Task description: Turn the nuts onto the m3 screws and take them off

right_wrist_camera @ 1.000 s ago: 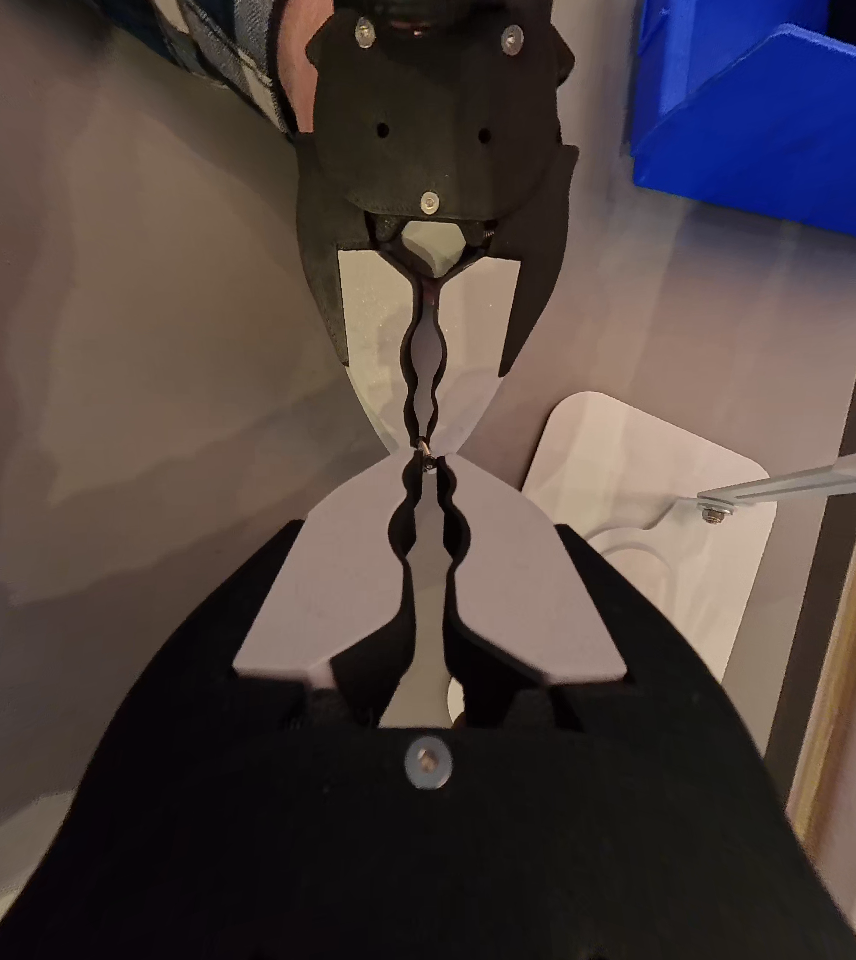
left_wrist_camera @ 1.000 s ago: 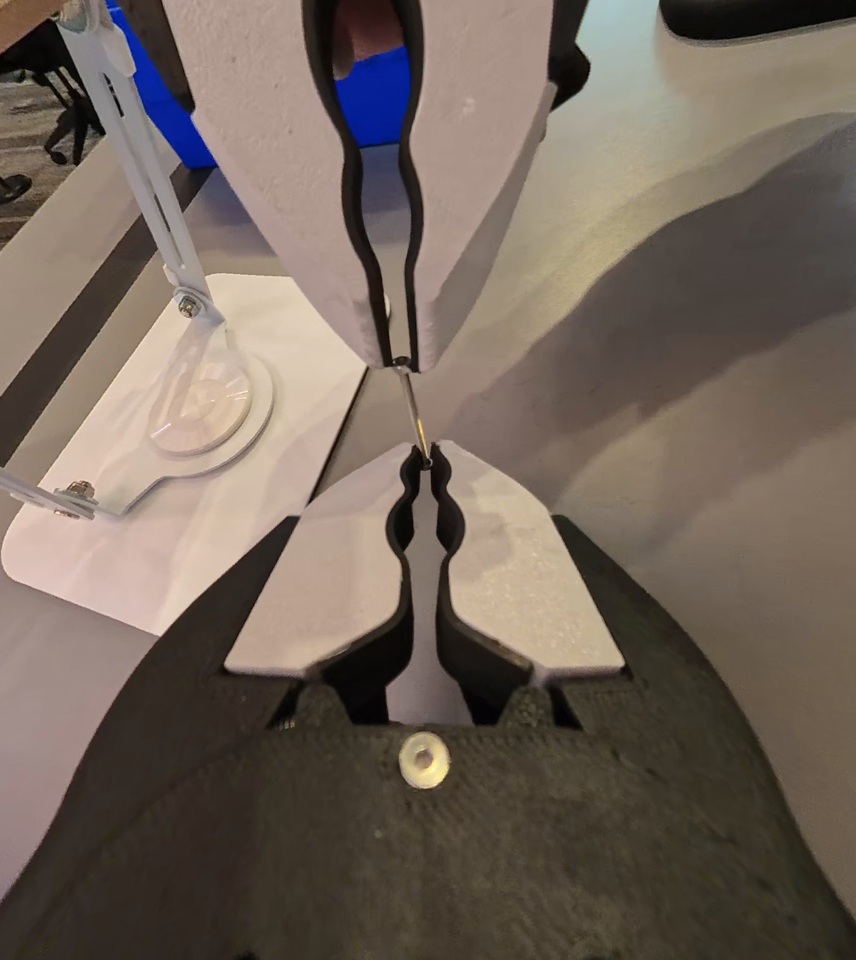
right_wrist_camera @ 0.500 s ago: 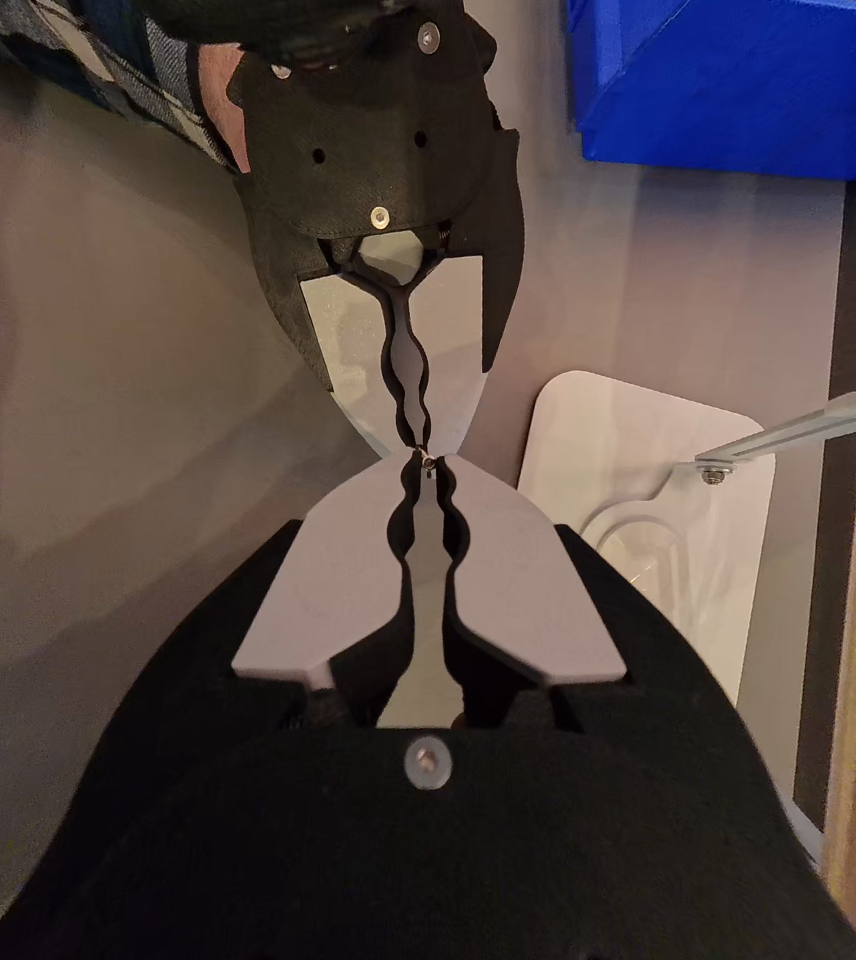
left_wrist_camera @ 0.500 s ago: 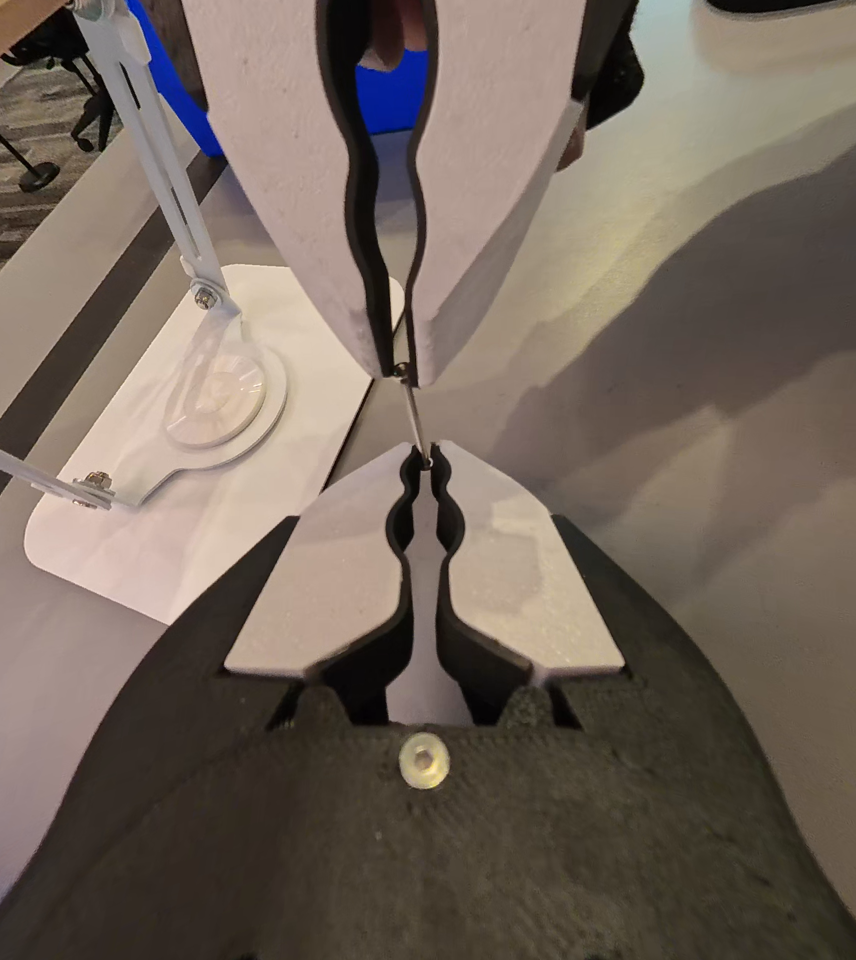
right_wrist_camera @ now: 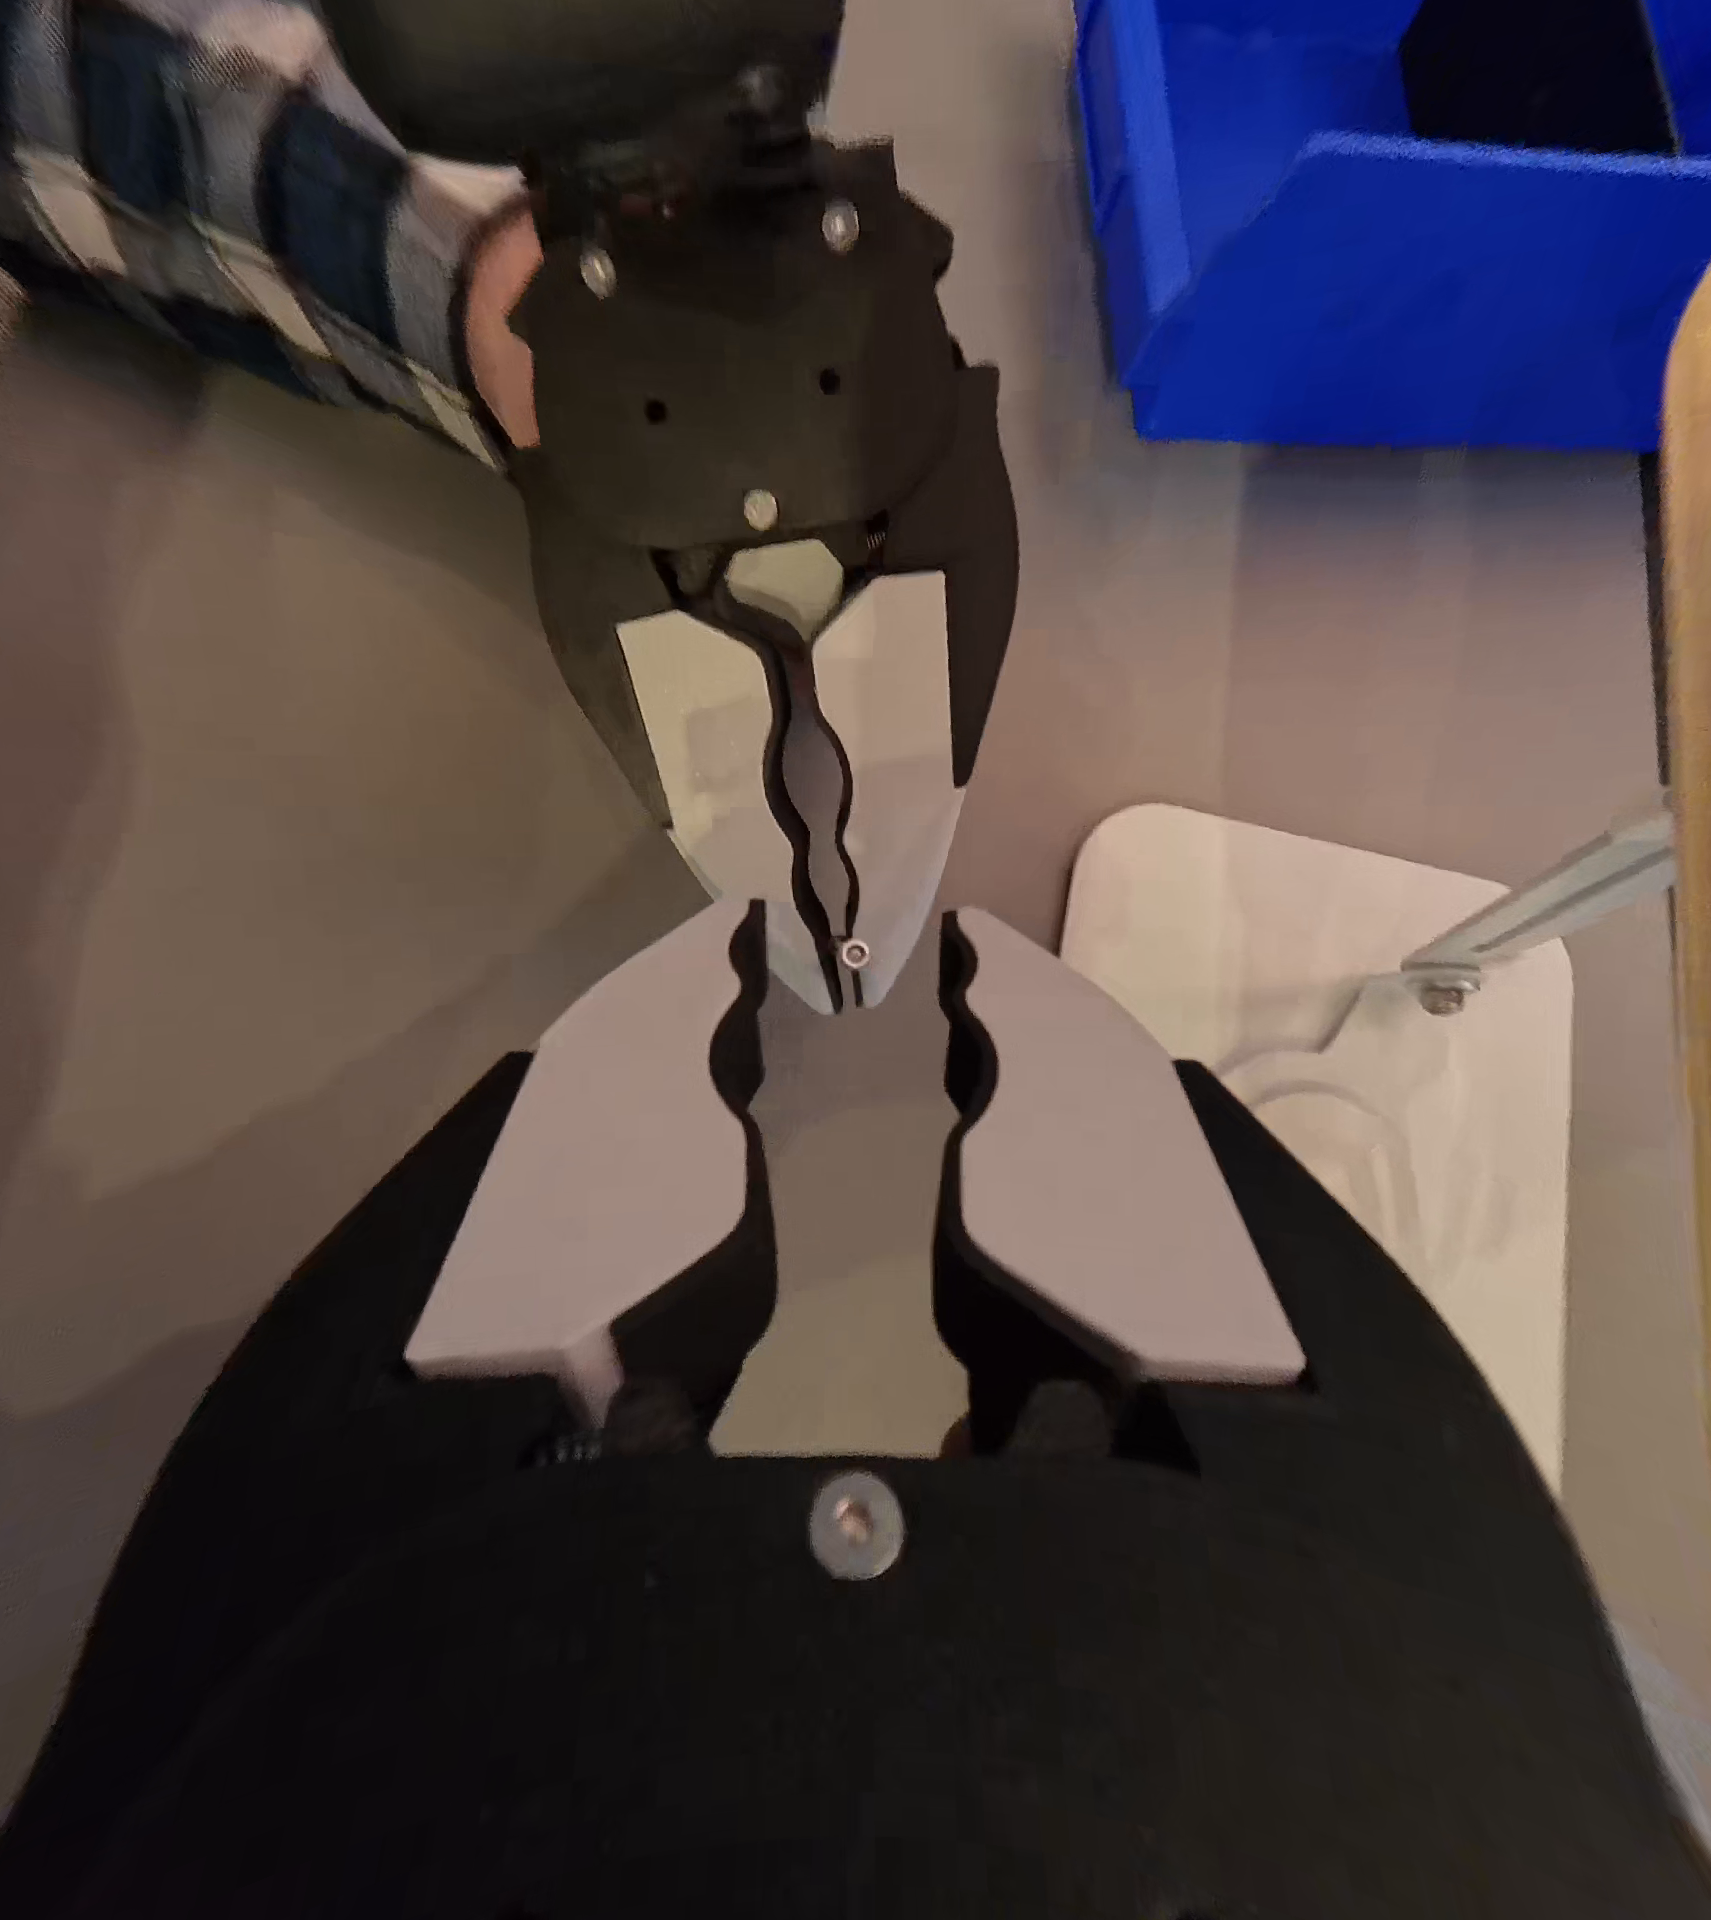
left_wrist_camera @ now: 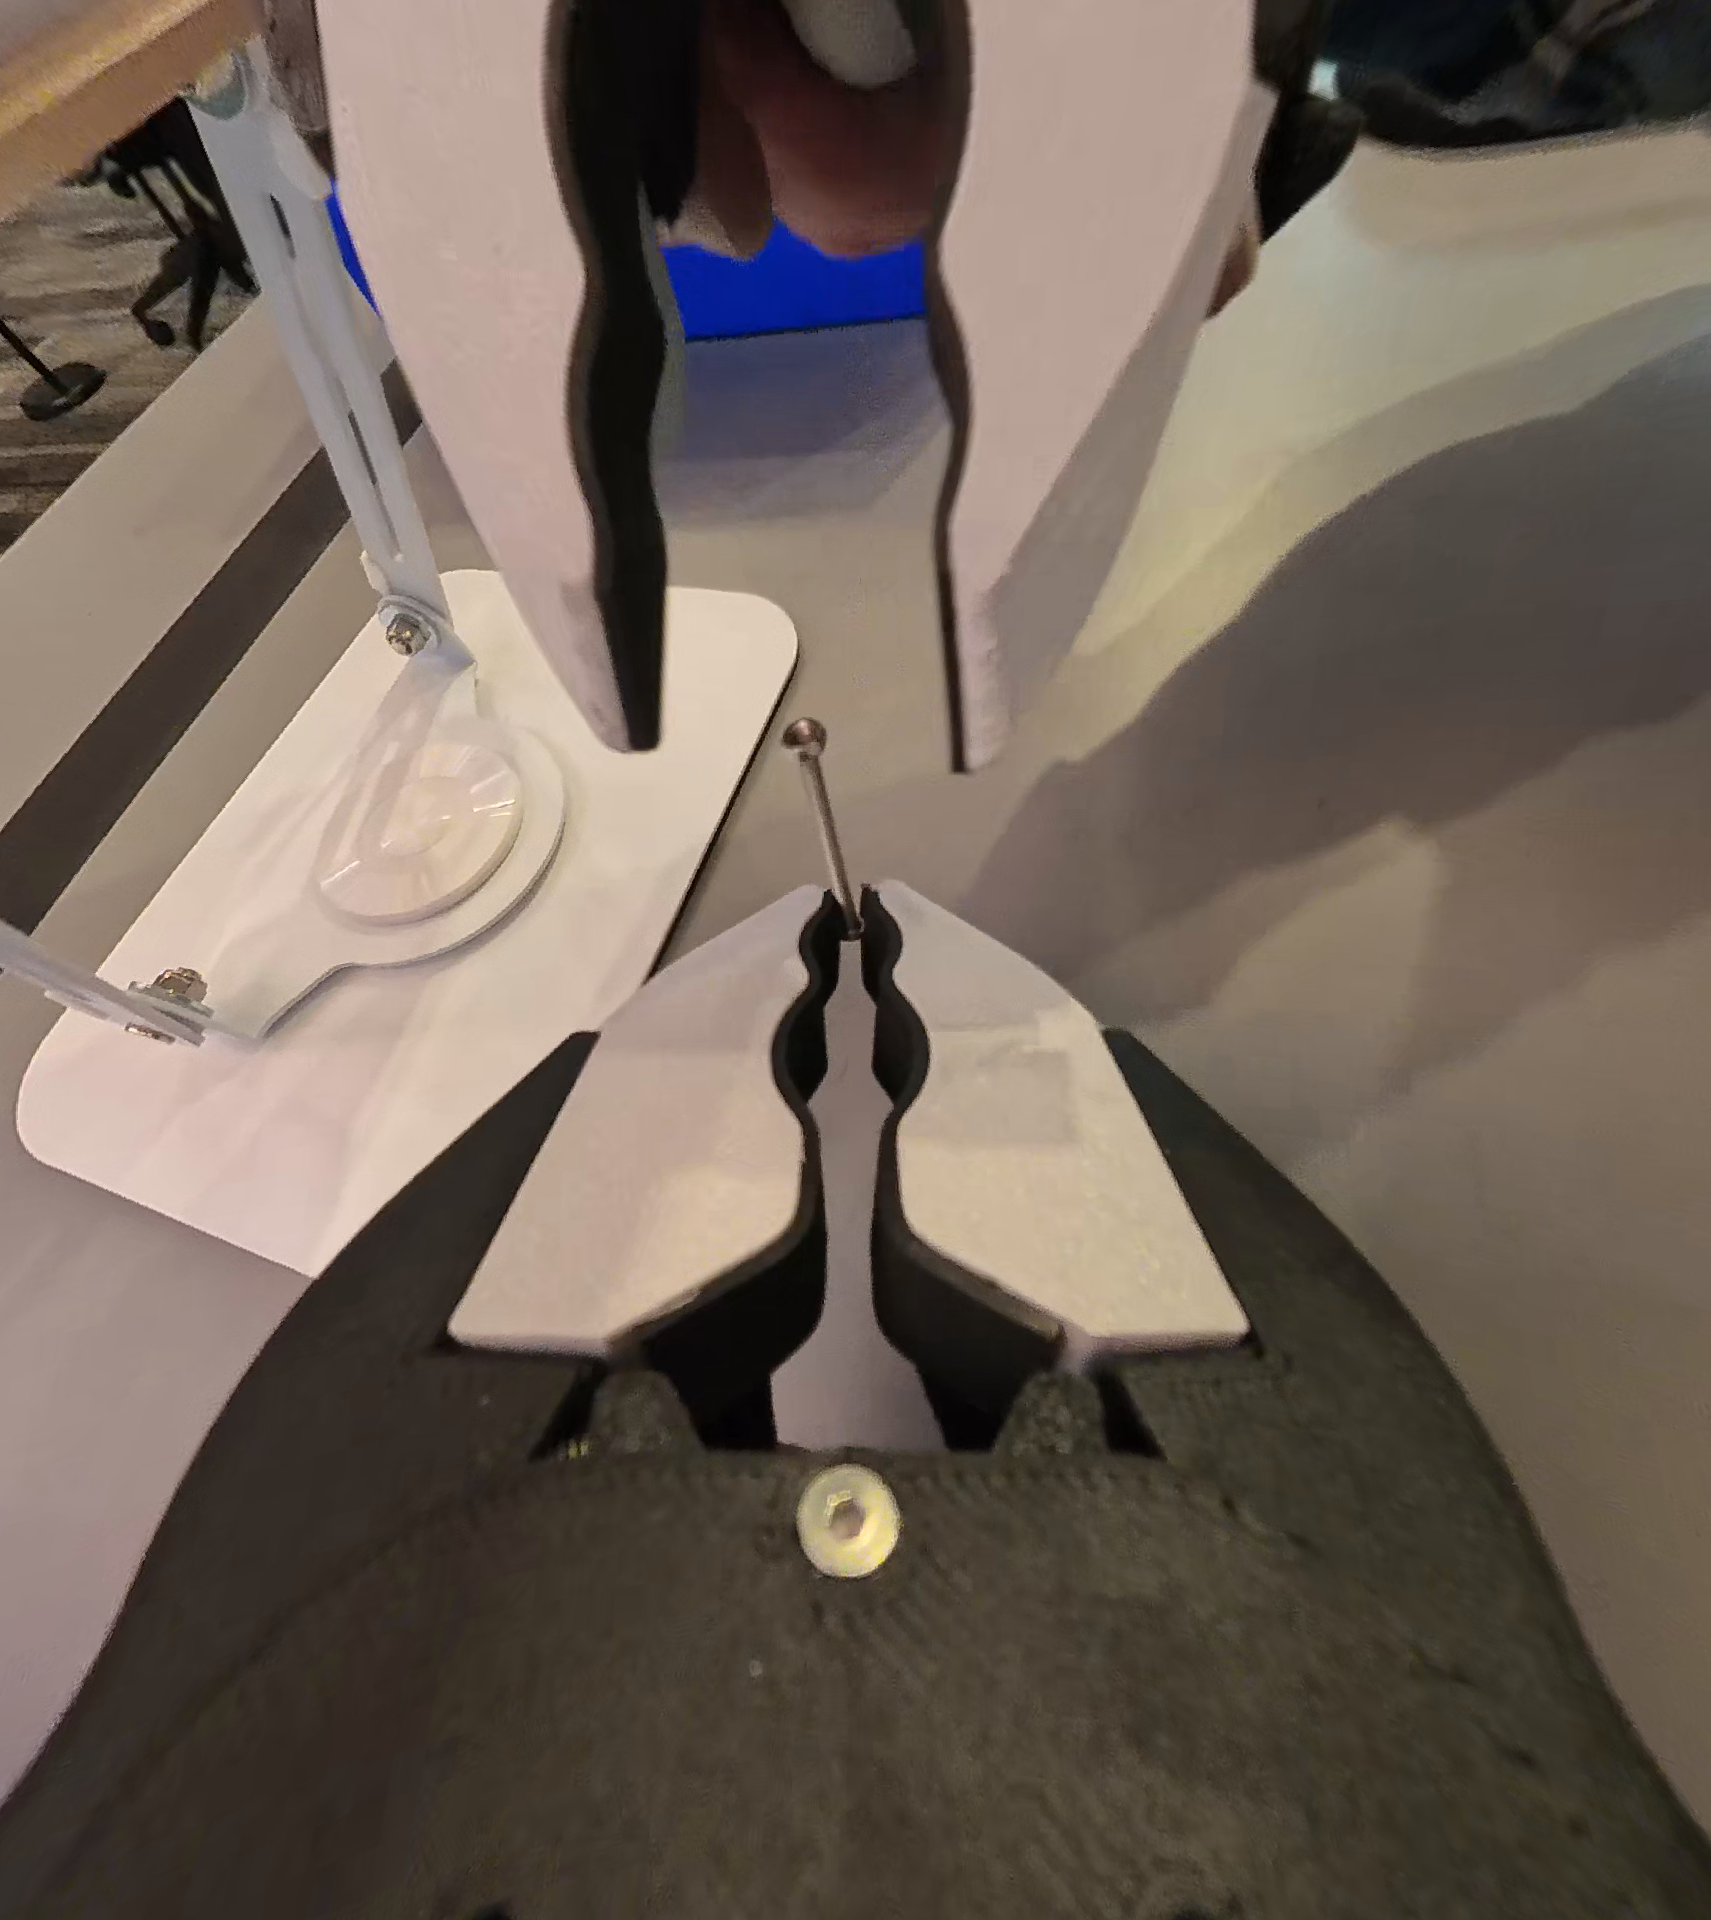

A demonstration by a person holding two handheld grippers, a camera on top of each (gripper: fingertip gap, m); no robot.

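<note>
- Left claw (left_wrist_camera: 843,904) pinches a thin metal pin (left_wrist_camera: 823,821) by its near end, head pointing far.
- Right claw (right_wrist_camera: 849,925) is spread wide, its fingertips (left_wrist_camera: 627,717) flanking the pin's head without touching.
- Best kept steady above the grey surface (left_wrist_camera: 1453,1039), beside the white stand base (left_wrist_camera: 238,1091).

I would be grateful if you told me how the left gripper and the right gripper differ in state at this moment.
The left gripper has its jaws shut on a thin metal screw; the right gripper has its jaws spread wide and holds nothing. The left gripper's pads press the screw's shank; the right gripper's fingers stand apart on either side of the screw's head without touching it. Both share white fingers with black wavy pads.
</note>
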